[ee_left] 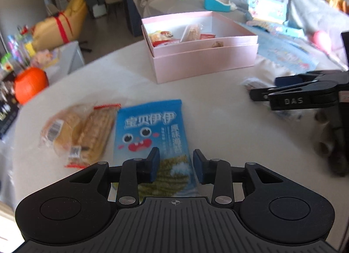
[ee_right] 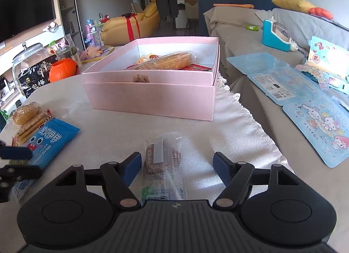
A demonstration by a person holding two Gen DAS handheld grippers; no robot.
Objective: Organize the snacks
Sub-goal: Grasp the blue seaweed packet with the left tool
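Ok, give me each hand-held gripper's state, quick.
Left hand-held gripper: open, straddling the blue seaweed packet, not gripping.
Right hand-held gripper: open over the clear wrapped snack, holding nothing.

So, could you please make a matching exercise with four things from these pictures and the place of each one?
Things:
1. blue seaweed packet
2. clear wrapped snack bar
3. corn-shaped snack
4. orange pumpkin bucket

Places:
A. inside the pink box
B. between the open left tongs
C. beyond the table's far left edge
D. between the open right tongs

Pairs: 1-B, 2-D, 3-A, 4-C
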